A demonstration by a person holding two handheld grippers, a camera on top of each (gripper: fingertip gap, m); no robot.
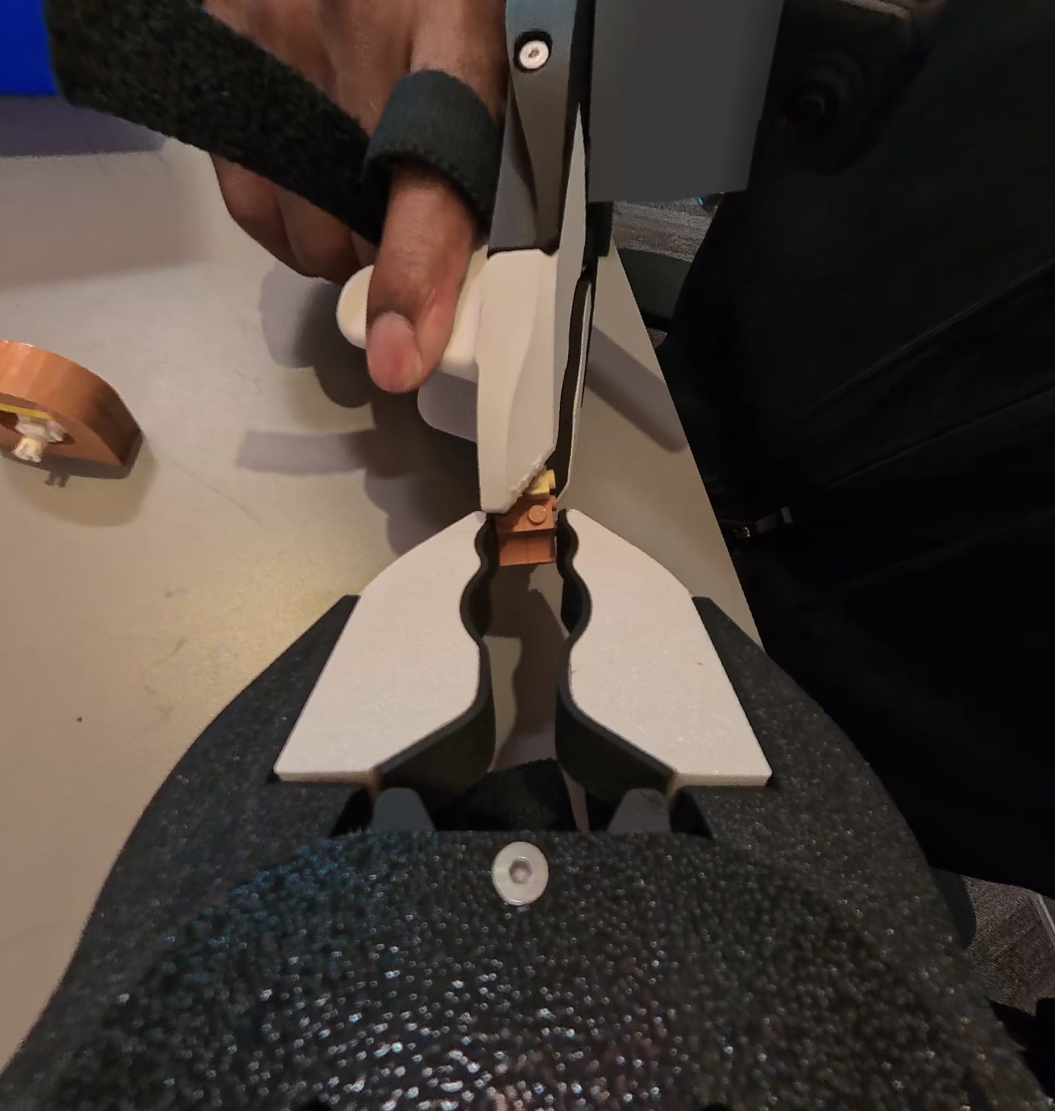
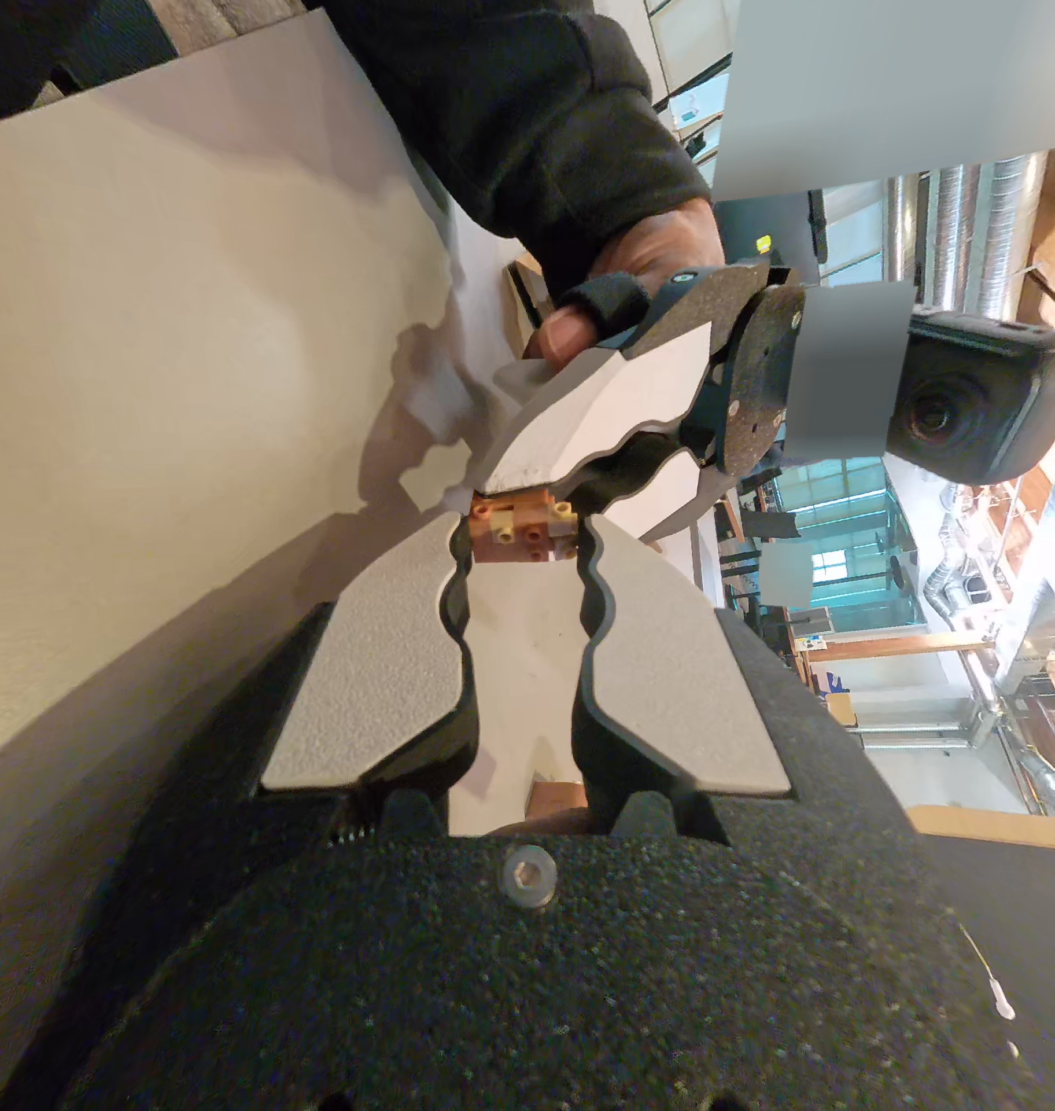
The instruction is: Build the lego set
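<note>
Both grippers clamped the same small brick cluster (image 2: 522, 532), brown with cream pieces, held above the pale table (image 1: 152, 601) near its edge. The left gripper (image 1: 526, 541) pinched the narrow brown end; the right gripper (image 2: 522, 535) spanned the wider side, pads apparently pressing, though one contact was shadowed. Doing this well meant steady, opposed holds and no twisting. A brown disc (image 1: 50, 412) lay well apart.

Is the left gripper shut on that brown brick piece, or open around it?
Shut on it. The left gripper has both fingertips pressed against the sides of the brown and tan brick assembly; the right gripper clamps it too.
</note>
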